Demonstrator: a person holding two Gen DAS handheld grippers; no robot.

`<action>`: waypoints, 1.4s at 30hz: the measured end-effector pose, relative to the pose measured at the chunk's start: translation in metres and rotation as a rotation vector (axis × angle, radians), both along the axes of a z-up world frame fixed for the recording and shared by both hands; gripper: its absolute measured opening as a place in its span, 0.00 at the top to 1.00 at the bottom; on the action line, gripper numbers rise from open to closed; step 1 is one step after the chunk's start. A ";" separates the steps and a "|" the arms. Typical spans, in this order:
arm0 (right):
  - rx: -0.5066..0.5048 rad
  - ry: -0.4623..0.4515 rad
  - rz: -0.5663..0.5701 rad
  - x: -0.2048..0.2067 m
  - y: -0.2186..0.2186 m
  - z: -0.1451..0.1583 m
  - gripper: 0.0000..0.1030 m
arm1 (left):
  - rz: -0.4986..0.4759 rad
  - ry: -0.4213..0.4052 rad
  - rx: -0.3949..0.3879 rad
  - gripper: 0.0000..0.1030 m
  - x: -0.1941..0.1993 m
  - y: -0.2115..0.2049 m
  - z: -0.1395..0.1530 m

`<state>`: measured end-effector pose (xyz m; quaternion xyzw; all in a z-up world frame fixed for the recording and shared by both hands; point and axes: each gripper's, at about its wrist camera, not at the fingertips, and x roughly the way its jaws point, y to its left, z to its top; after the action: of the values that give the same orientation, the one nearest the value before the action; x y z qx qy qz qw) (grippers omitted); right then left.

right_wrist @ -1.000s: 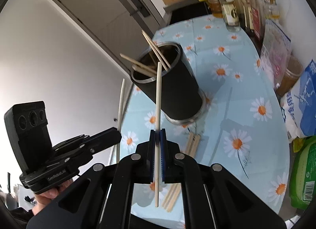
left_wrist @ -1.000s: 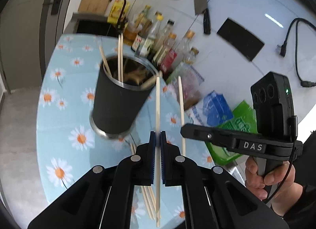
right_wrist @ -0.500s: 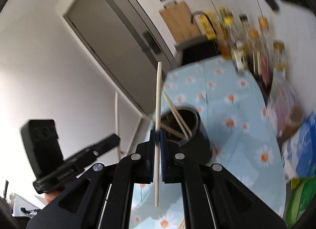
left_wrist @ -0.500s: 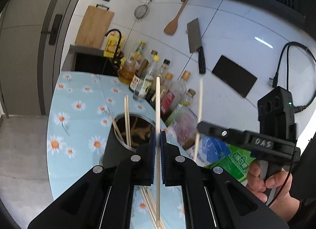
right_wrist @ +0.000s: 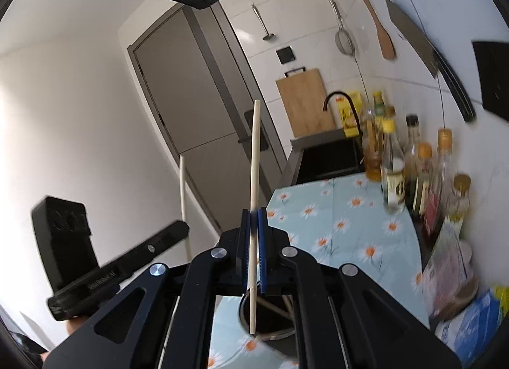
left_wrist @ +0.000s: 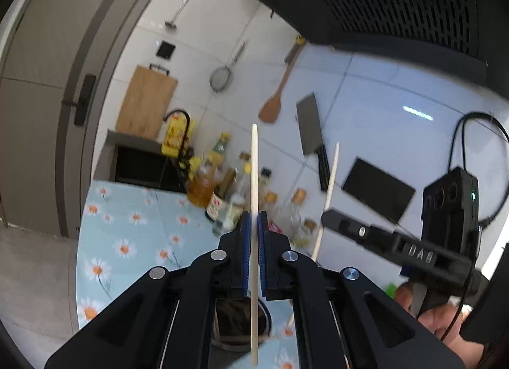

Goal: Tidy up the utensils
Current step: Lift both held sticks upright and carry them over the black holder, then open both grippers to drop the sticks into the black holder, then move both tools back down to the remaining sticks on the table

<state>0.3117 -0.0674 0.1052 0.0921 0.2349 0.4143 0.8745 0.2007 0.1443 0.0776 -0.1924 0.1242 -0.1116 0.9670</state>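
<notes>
- the cup [right_wrist: 270, 321] stands on the daisy cloth [right_wrist: 350, 219], low in both views and partly hidden under the claws; bare cloth lies between the cup and the bottles [right_wrist: 394, 178] along the tiled wall.
- past the cup the cloth ends at a dark sink [right_wrist: 331, 156]; to the cup's left, in the right wrist view, its edge falls off toward the door [right_wrist: 191, 99].
- the cup's mouth is dark, with a few pale sticks leaning inside; how many cannot be told.
- left claw [left_wrist: 254, 229] is clenched on a chopstick [left_wrist: 254, 184], which runs upright through the blue pads [left_wrist: 244, 242], its lower end showing in front of the cup [left_wrist: 238, 321].
- right claw [right_wrist: 254, 226] grips a second chopstick [right_wrist: 254, 153] the same way, upright between its pads, with its lower tip over the cup's mouth.
- each claw shows in the other's view, beside the cup and above it.
</notes>
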 end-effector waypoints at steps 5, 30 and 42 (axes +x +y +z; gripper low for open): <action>-0.001 -0.007 -0.004 0.012 0.010 -0.008 0.95 | 0.056 -0.025 -0.012 0.96 0.020 0.004 -0.001; -0.029 0.045 -0.002 0.020 0.023 -0.040 0.70 | 0.056 0.038 -0.013 0.95 0.034 0.001 -0.025; -0.028 0.070 -0.045 0.000 0.000 -0.028 0.55 | 0.033 0.060 -0.013 0.95 0.007 0.007 -0.017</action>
<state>0.3120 -0.0672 0.0768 0.0994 0.2689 0.3877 0.8761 0.2078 0.1510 0.0605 -0.2041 0.1491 -0.0907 0.9633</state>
